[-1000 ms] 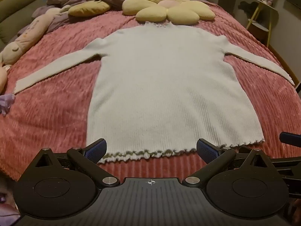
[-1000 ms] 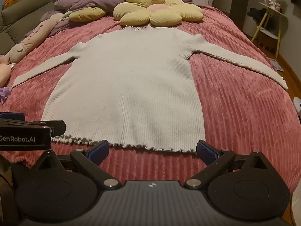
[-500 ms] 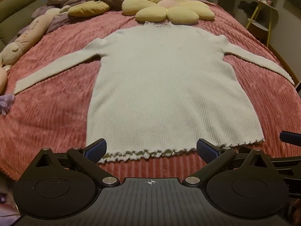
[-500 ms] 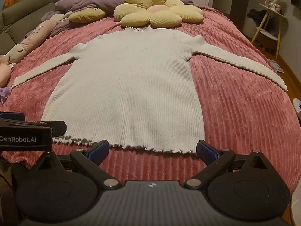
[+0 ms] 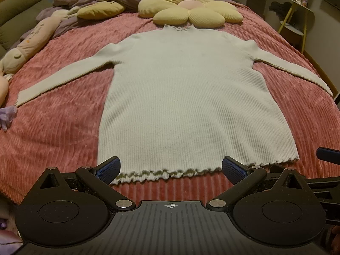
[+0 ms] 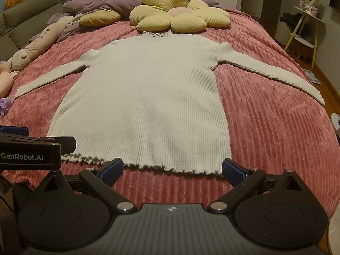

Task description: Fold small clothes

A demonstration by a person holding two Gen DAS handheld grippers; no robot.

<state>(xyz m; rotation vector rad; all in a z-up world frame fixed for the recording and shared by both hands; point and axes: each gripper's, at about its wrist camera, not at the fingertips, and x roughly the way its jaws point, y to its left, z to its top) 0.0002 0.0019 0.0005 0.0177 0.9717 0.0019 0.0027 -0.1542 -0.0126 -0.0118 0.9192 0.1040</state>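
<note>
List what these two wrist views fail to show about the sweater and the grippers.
- Sweater underside: hidden, it lies flat on the bedspread.
- Left gripper hand: outside its own view.
- Right gripper hand: likewise out of frame.
- Hem corner: left view, behind a fingertip.

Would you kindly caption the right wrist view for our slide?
Open right tongs poised before hem of white sweater spread flat on pink bedspread.

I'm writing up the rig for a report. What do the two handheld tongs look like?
Both look alike: matte black bodies with a ribbed centre plate carrying a small crosshair mark, a round black disc on each side, silver pivot screws, and angled black arms ending in blue textured pads. See the left tongs and right tongs. From the right view, the left unit's side reads "GenRobot.AI" in white. No cables or sleeves are visible.
</note>
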